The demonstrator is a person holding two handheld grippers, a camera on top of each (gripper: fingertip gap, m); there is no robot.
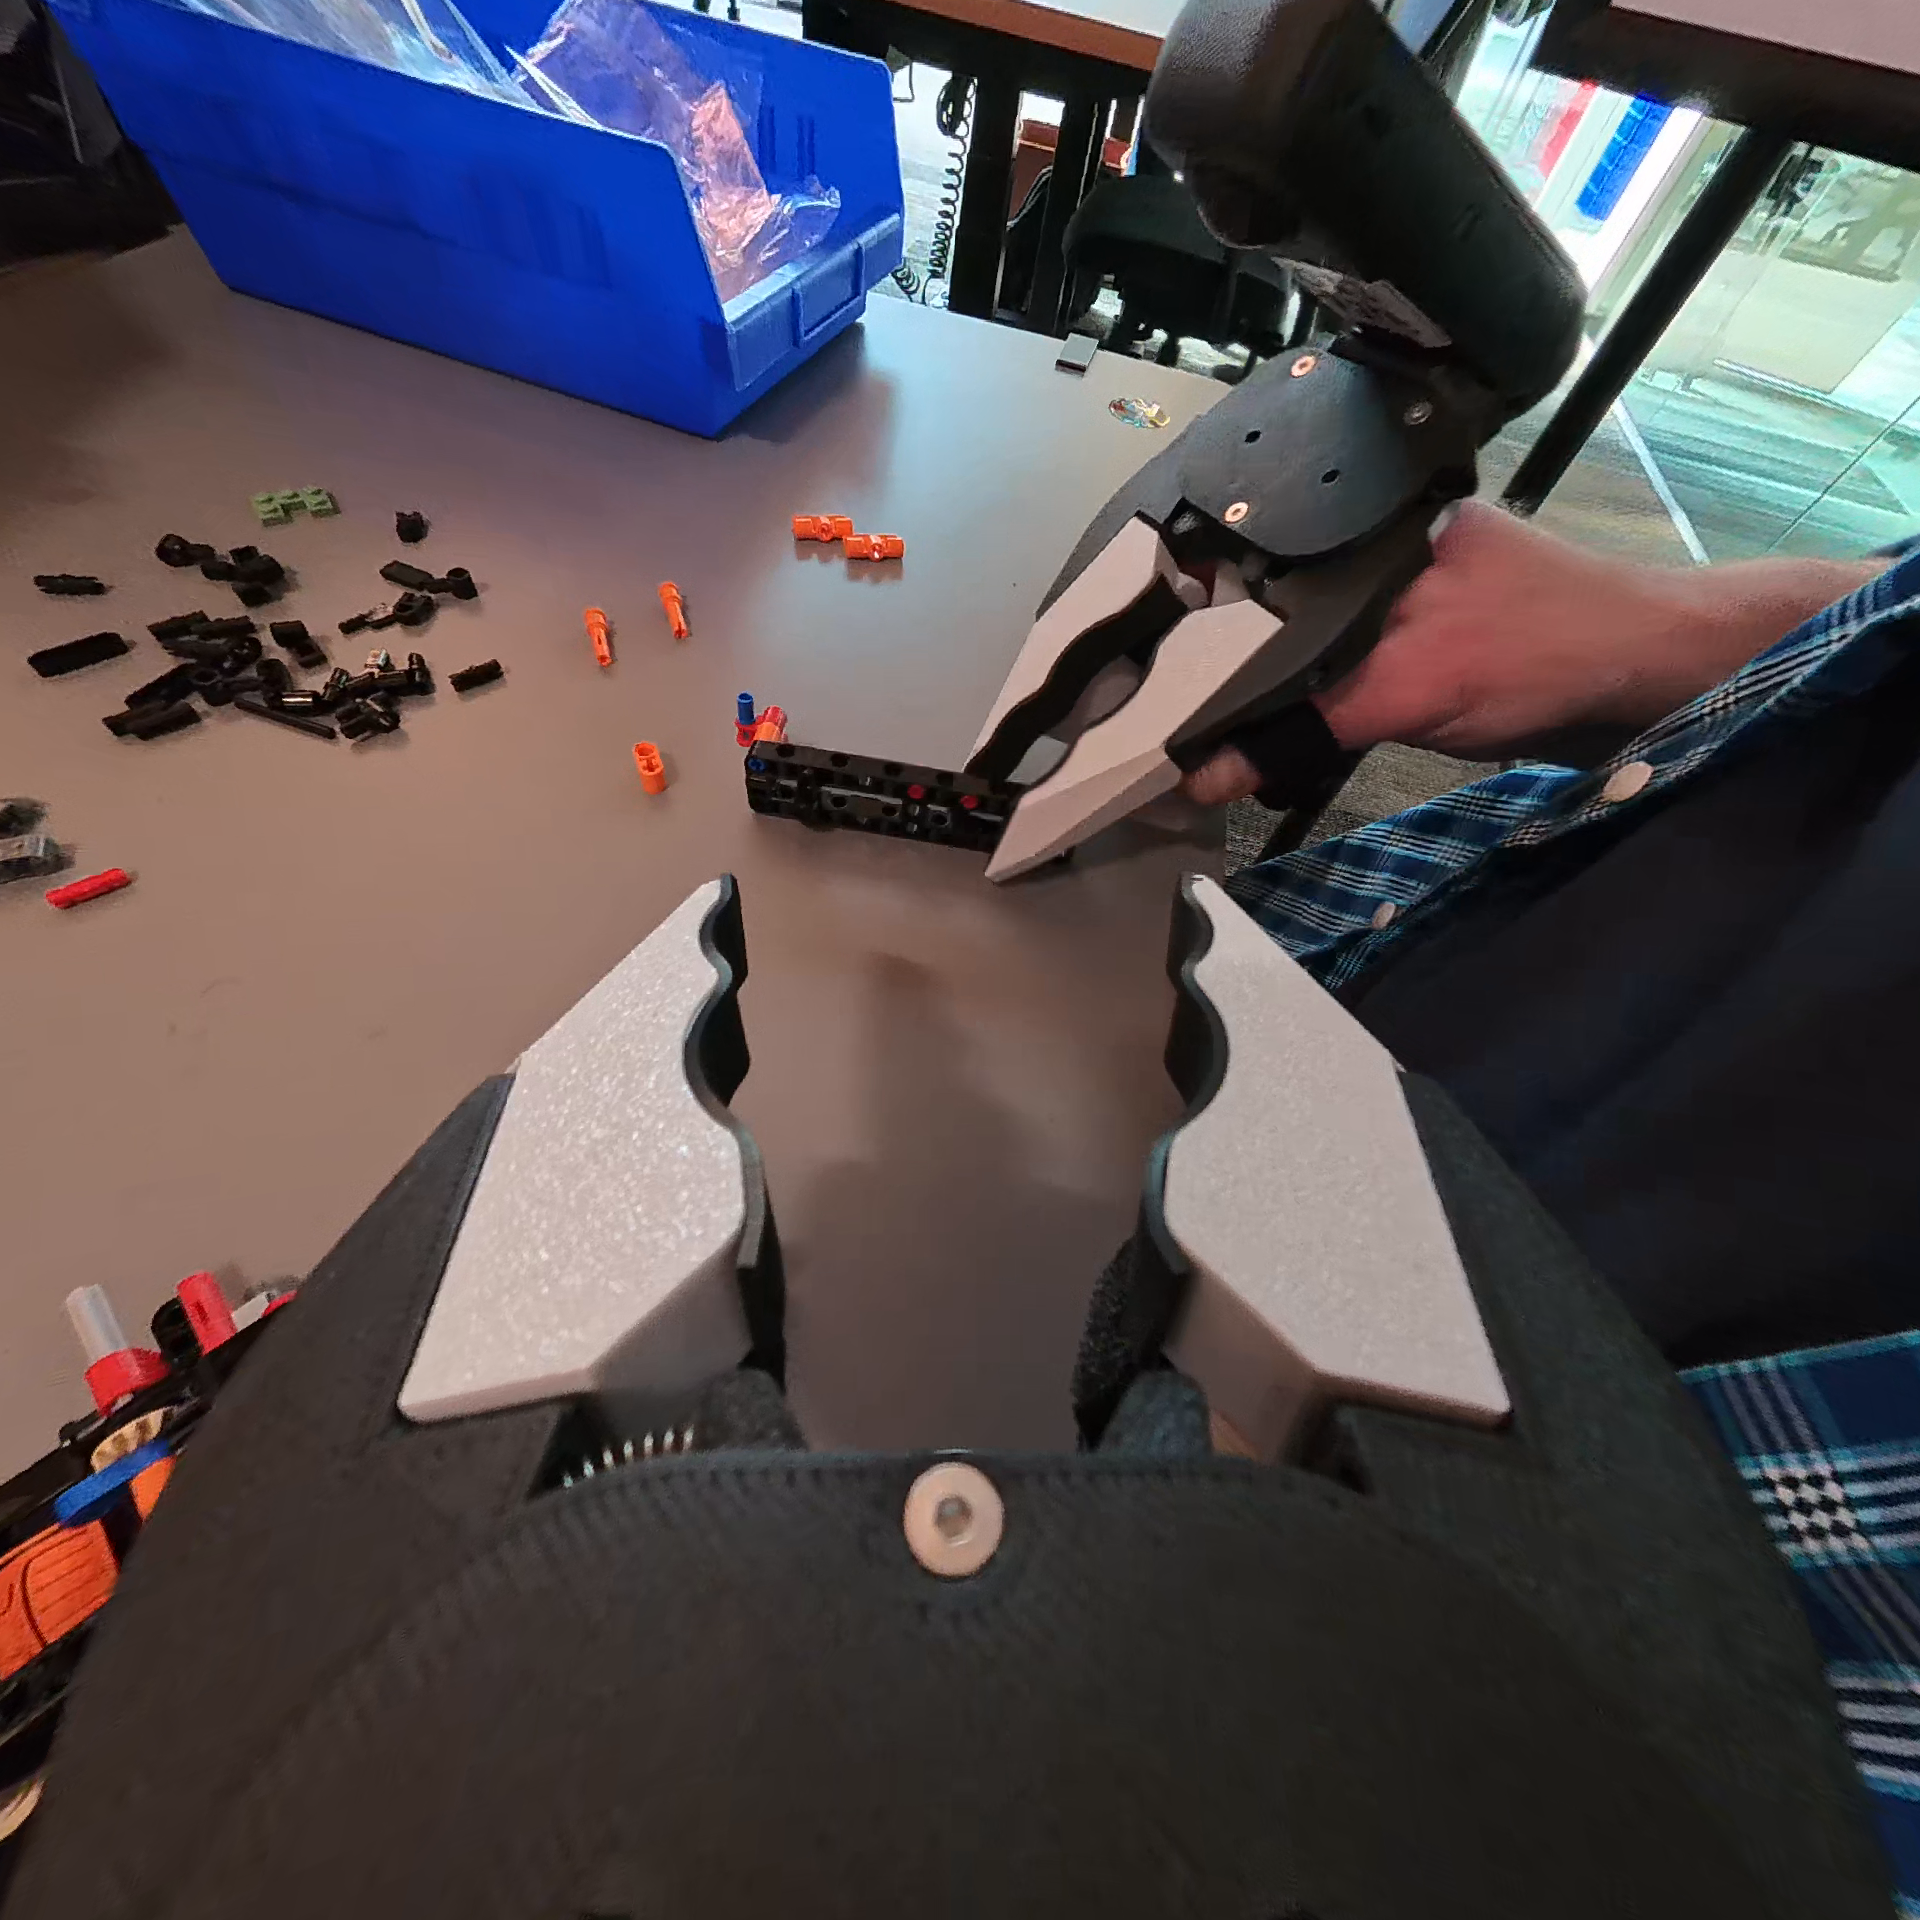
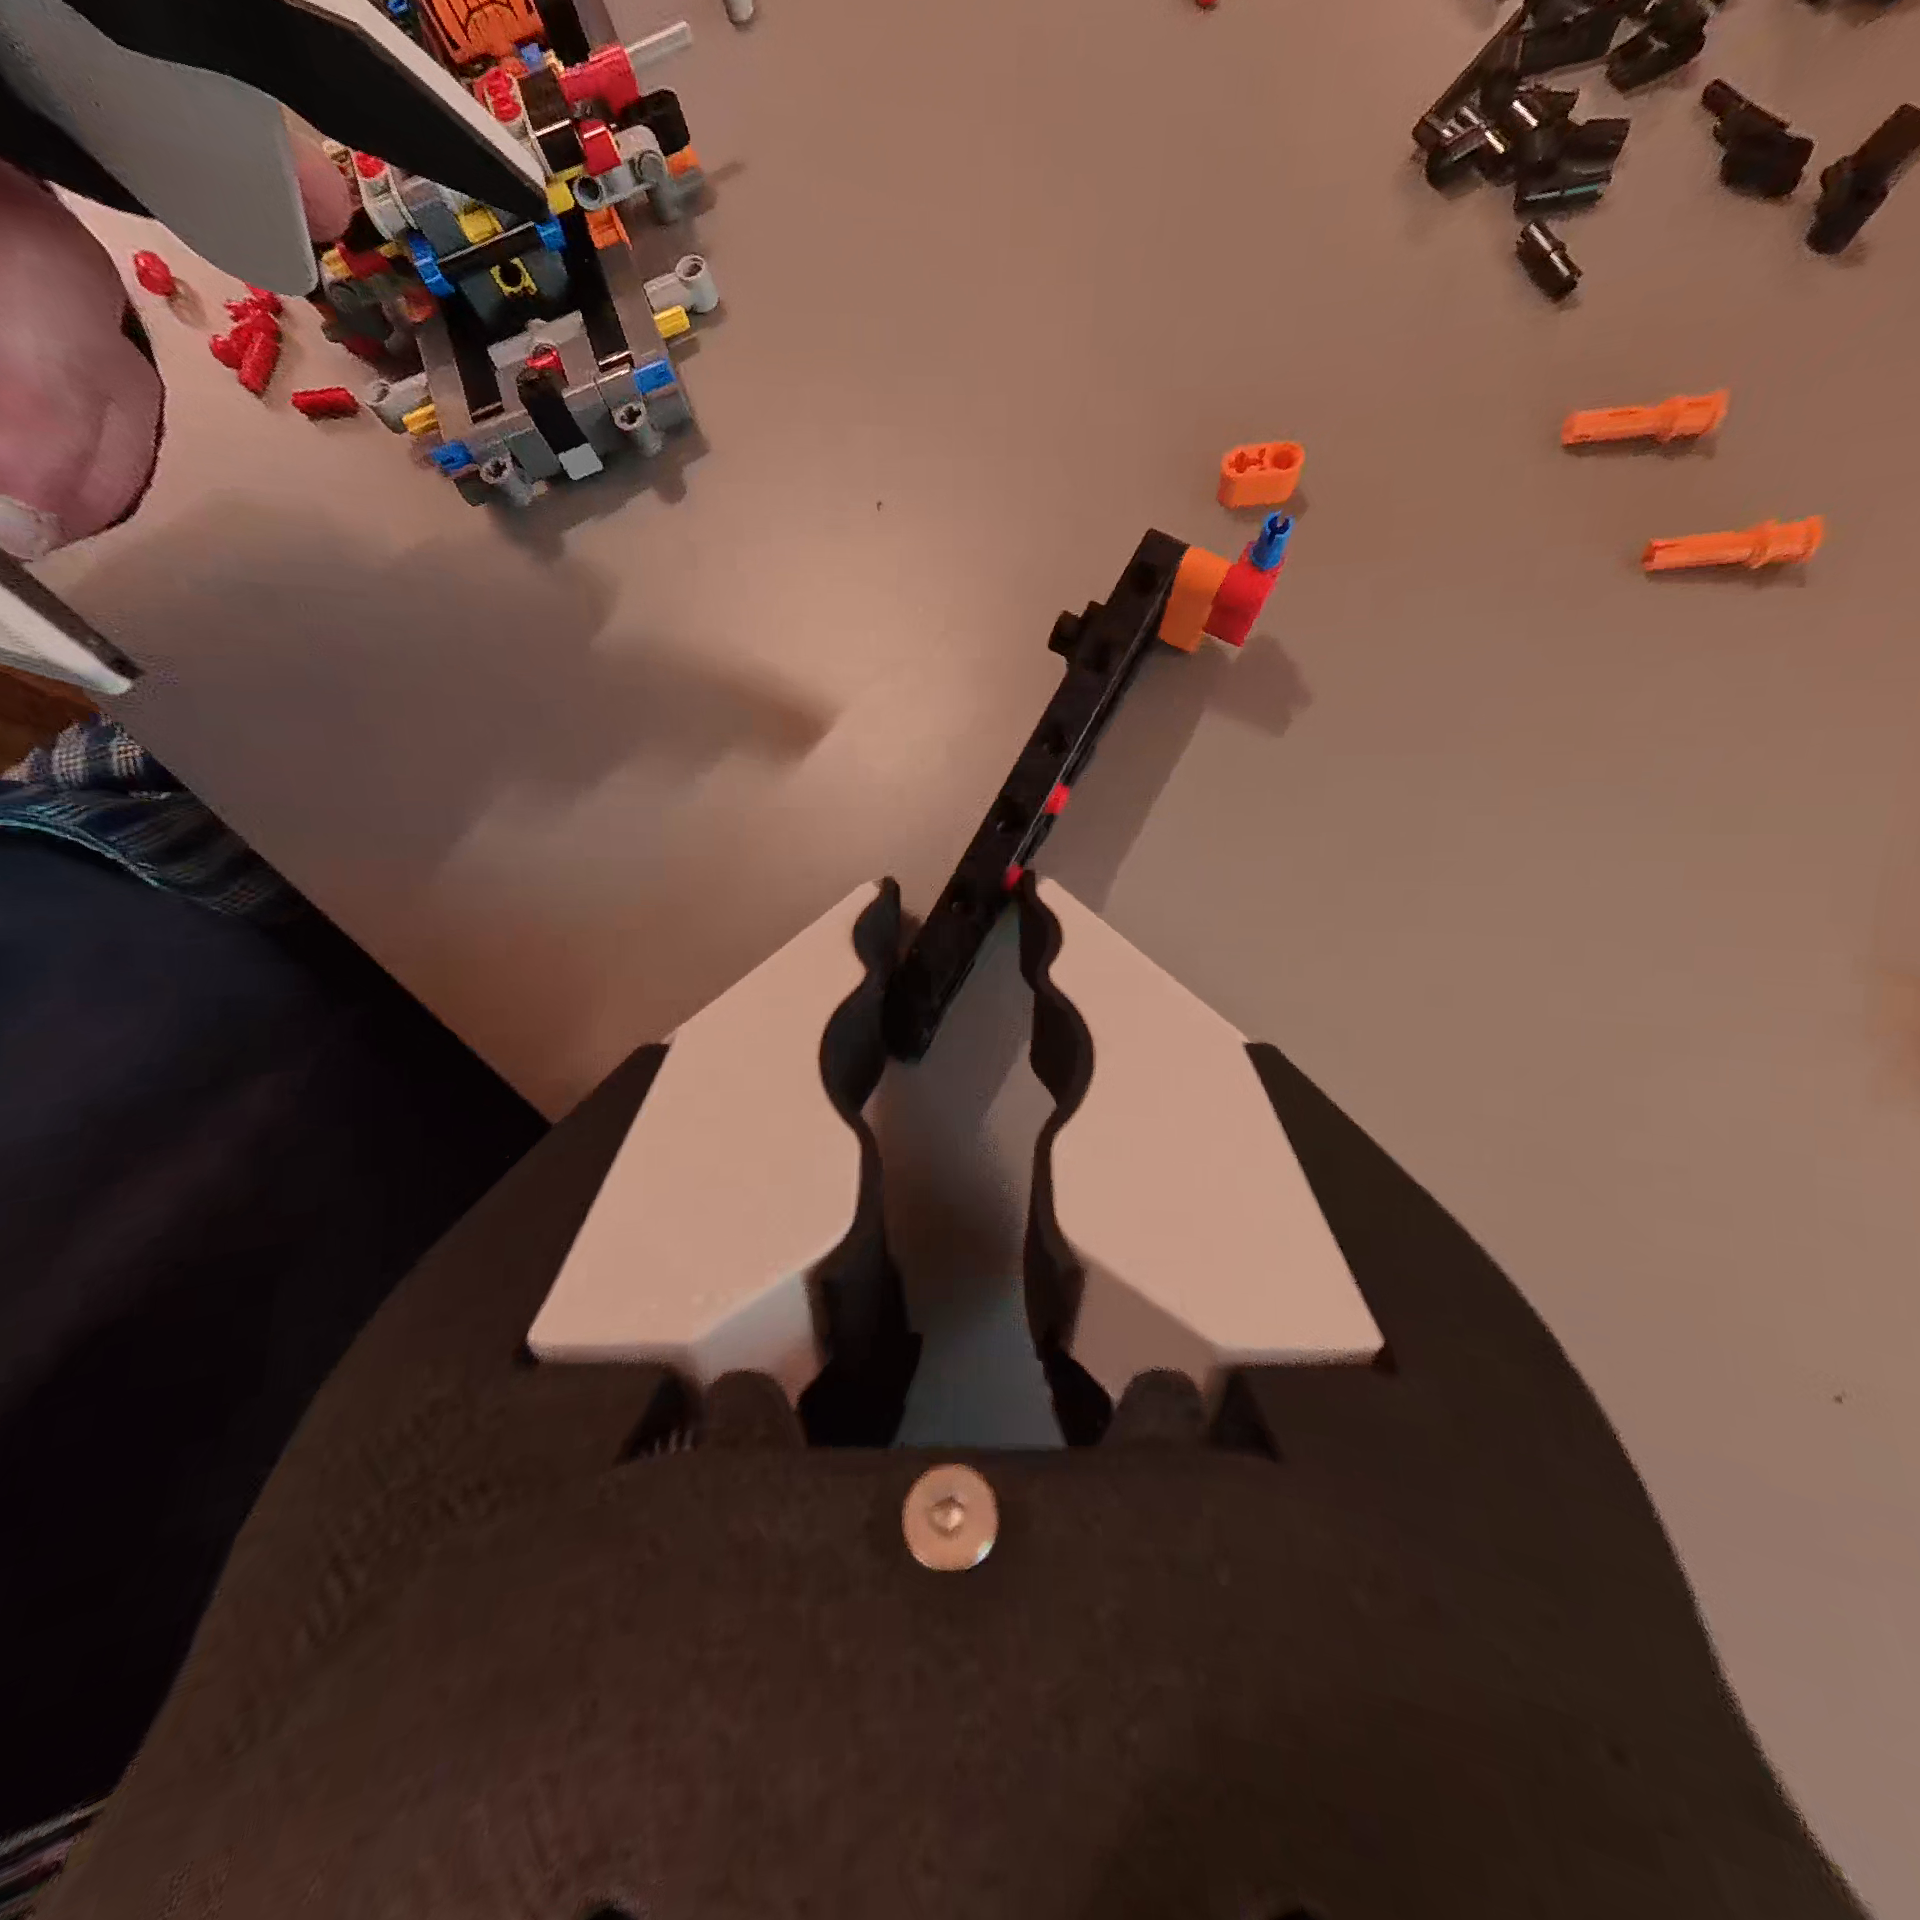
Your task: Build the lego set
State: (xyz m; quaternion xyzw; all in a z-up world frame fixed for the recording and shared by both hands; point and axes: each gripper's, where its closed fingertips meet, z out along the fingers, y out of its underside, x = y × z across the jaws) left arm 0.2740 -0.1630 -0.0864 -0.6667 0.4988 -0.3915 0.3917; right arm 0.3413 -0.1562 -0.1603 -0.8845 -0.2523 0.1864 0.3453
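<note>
Here the right gripper [image 2: 956, 894] pinches the near end of a black beam assembly [image 2: 1049, 790], its grey fingers closed around the beam close to the table edge. The beam rests on the grey table [image 2: 1455, 1039] and angles away from the gripper, carrying an orange connector [image 2: 1193, 597], a red piece [image 2: 1242, 603] and a small blue pin [image 2: 1273, 540] at its far end. The left gripper [image 1: 956, 904] hangs above bare tabletop with its jaws spread wide and nothing between them, near the beam but apart from it. In the right wrist view a partly built multicoloured model [image 2: 540, 301] stands farther off to the left, with small red pins [image 2: 249, 338] scattered beside it. Loose orange pins [image 2: 1647, 421] lie to the right of the beam, and a heap of black parts [image 1: 260, 665] lies well beyond. A blue bin [image 1: 499, 208] holding clear plastic bags sits at the far side of the table.
</note>
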